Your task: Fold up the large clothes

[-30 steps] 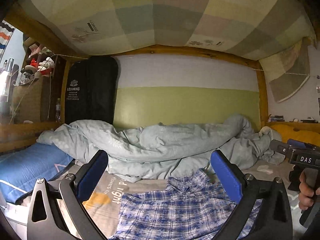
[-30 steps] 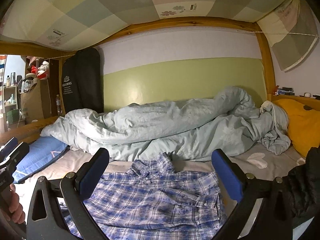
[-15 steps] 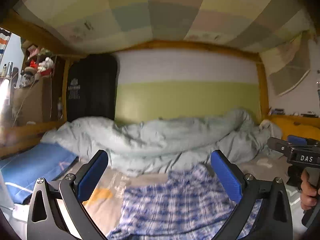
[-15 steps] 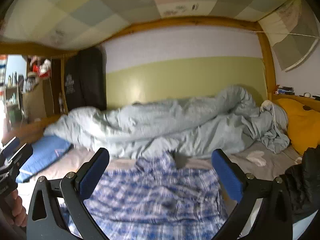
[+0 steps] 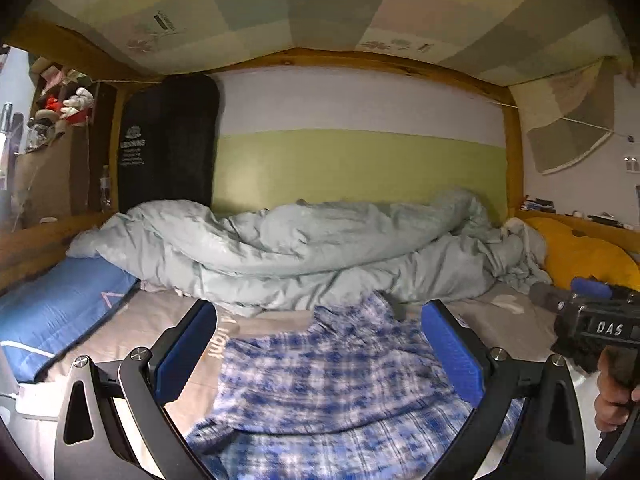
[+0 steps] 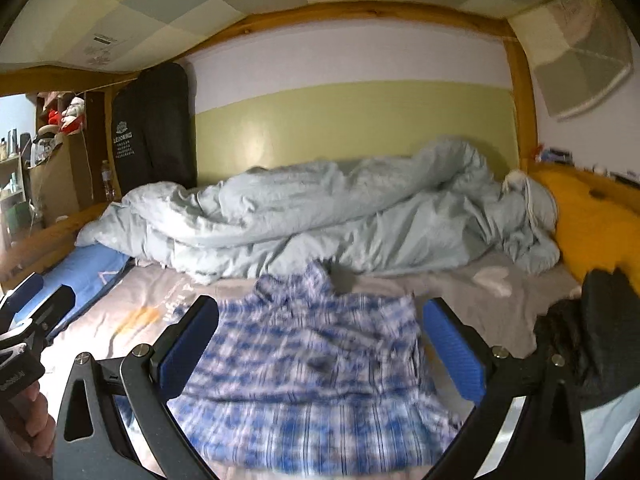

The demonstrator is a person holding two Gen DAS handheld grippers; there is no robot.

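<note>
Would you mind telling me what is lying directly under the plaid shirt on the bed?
The plaid shirt lies flat on a beige printed bedsheet, with lettering and an orange mark showing beside it. Whatever the sheet's print shows beneath the shirt is covered.

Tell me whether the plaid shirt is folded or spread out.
Spread out: the plaid shirt lies open on the bed, collar toward the duvet.

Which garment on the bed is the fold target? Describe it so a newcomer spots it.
On the bed sheet, a rumpled pale-green duvet runs along the wall. In front of it lies the plaid shirt, spread flat with its collar toward the duvet. It is the only blue-and-white checked fabric; the black garment beside it is plain.
</note>
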